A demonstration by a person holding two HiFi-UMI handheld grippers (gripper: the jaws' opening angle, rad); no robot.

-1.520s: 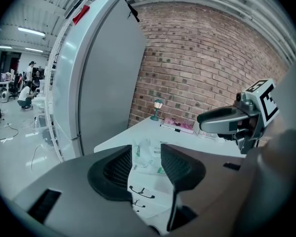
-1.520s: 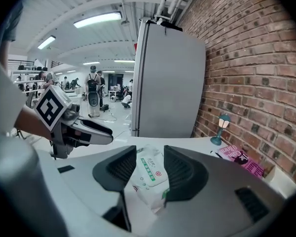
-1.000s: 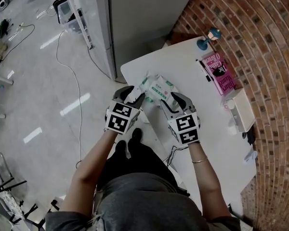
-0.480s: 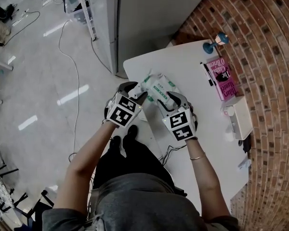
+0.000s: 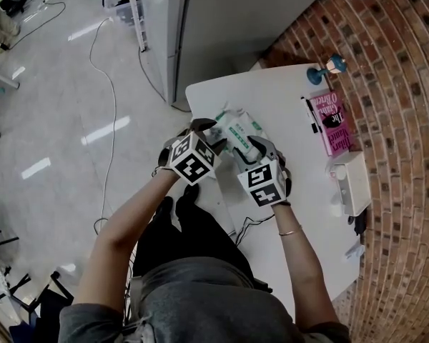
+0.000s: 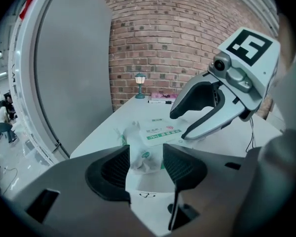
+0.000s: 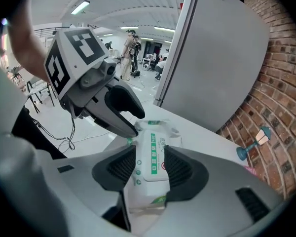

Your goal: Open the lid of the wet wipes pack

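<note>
The wet wipes pack (image 5: pixel 237 129), white with green print, lies on the white table (image 5: pixel 286 98) near its left edge. My left gripper (image 5: pixel 210 136) stands open at the pack's near-left end. In the left gripper view the crumpled end seal (image 6: pixel 139 154) sits loose between the pads of the left gripper (image 6: pixel 145 159). My right gripper (image 5: pixel 252 151) is open over the pack's right part. In the right gripper view the labelled lid (image 7: pixel 155 159) shows in the gap of the right gripper (image 7: pixel 150 164). One right fingertip (image 6: pixel 186 134) rests at the pack's top.
A pink book (image 5: pixel 336 122), a black pen (image 5: pixel 309 113) and a small blue lamp (image 5: pixel 327 68) lie at the table's far right by the brick wall (image 5: pixel 400 84). A white box (image 5: pixel 350 181) stands near it. A grey panel (image 5: pixel 222 20) rises behind; cables (image 5: pixel 107 70) cross the floor.
Both grippers have sunk closer onto the pack. The left one has rolled and shifted right toward the pack's end. The pack has stayed where it was.
</note>
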